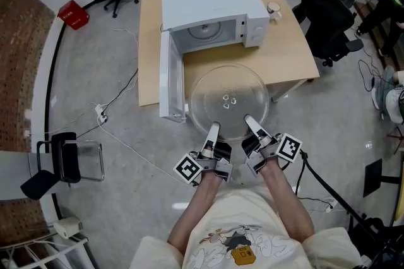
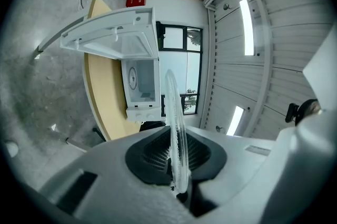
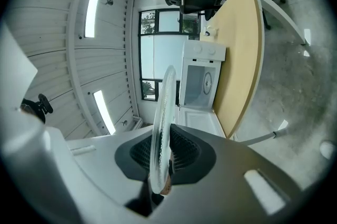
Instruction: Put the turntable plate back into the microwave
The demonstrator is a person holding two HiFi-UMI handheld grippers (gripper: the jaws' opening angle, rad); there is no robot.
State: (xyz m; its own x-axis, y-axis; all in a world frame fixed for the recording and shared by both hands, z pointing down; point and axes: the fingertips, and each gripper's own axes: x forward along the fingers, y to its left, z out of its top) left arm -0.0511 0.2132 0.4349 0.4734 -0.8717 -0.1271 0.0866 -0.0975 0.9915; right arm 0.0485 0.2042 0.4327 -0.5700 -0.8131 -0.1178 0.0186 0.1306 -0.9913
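Observation:
The round clear glass turntable plate hangs level in front of the table's near edge. My left gripper is shut on its near rim, and my right gripper is shut on the rim just beside it. The white microwave stands on the wooden table with its door swung open to the left and its cavity showing. In the left gripper view the plate runs edge-on between the pads of the gripper, with the microwave ahead. The right gripper view shows the plate clamped the same way in the gripper.
A small white cup sits on the table right of the microwave. Black office chairs crowd the right side. On the floor are a red box, white cables and a black chair at the left.

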